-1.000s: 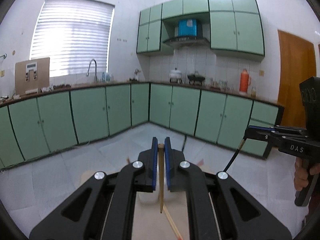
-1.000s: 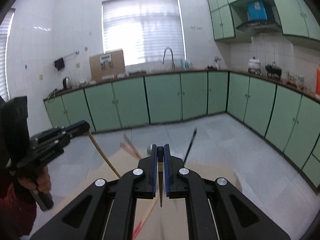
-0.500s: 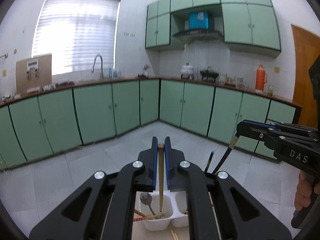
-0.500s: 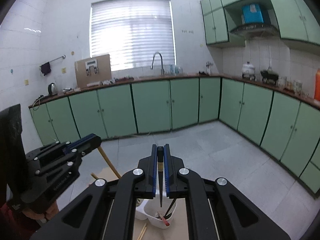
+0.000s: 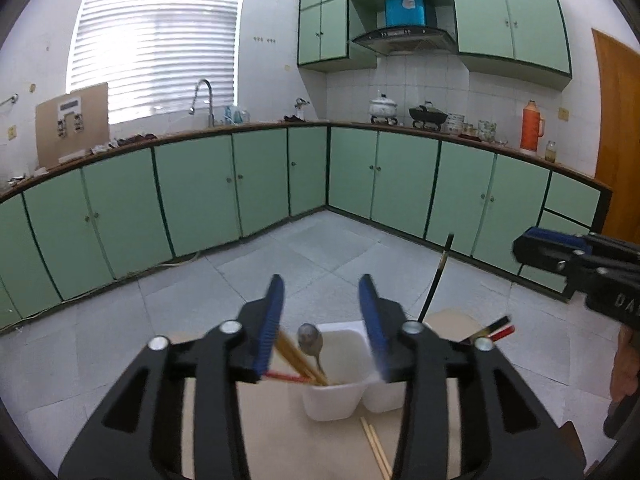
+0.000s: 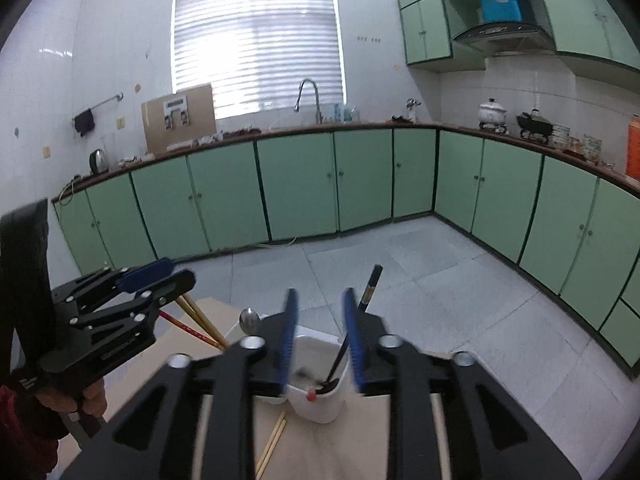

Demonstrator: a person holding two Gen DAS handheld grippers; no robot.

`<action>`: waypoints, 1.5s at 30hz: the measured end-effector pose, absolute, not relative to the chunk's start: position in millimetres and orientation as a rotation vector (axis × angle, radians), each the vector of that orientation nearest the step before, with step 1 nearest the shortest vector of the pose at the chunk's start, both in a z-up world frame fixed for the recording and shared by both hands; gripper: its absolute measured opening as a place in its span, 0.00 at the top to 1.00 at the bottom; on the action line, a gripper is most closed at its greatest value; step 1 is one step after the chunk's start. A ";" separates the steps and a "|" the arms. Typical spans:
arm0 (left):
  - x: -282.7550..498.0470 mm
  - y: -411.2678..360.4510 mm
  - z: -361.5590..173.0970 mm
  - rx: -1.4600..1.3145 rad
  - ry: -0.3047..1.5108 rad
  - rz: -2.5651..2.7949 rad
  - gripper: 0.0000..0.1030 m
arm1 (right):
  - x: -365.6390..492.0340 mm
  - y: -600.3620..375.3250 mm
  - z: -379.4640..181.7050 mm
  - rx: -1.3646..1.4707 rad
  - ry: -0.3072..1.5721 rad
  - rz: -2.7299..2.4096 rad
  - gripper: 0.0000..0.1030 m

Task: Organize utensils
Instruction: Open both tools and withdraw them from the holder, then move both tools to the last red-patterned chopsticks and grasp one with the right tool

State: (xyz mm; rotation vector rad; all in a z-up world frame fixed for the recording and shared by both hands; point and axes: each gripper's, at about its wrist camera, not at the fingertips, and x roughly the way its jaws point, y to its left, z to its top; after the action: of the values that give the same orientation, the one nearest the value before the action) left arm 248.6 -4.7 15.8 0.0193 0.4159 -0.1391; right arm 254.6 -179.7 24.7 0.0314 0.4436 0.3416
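I'm opening both the left gripper [image 5: 320, 320] and right gripper [image 6: 320, 332], each empty now. Their chopsticks are landing in the white holder [image 5: 340, 404] at six o'clock, where a second ago I was clamping them.

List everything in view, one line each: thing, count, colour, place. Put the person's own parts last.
Utensil holder: one, white, two compartments, on the table.
Table: one, light wood, under the holder.
Wooden chopsticks: a few, tan, in the left compartment.
Spoon: one, metal, same compartment.
Black chopstick: one, leaning in the right compartment.
Loose chopsticks: two, tan, on the table before the holder.
Cabinets: green, along the walls.
Flask: one, orange, on the counter.
Left gripper: black, blue pads, jaws opening, nothing between.
Right gripper: same, jaws opening.
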 end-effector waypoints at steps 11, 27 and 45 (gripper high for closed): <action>163.7 6.2 7.0 0.002 0.378 -0.098 0.24 | 171.7 -195.4 -5.5 0.069 0.366 0.243 0.16; 119.9 28.2 -92.4 0.040 0.632 -0.054 0.16 | 122.2 -184.7 -127.3 0.146 0.616 0.195 0.14; 94.6 44.4 -168.3 0.054 0.830 -0.010 0.14 | 88.2 -138.5 -188.4 0.100 0.787 0.305 0.29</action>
State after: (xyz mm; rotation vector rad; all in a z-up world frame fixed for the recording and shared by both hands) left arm 94.6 44.4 -168.3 0.0540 0.8300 -0.0100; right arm 88.2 -138.5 -188.4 0.0999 0.7870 0.3045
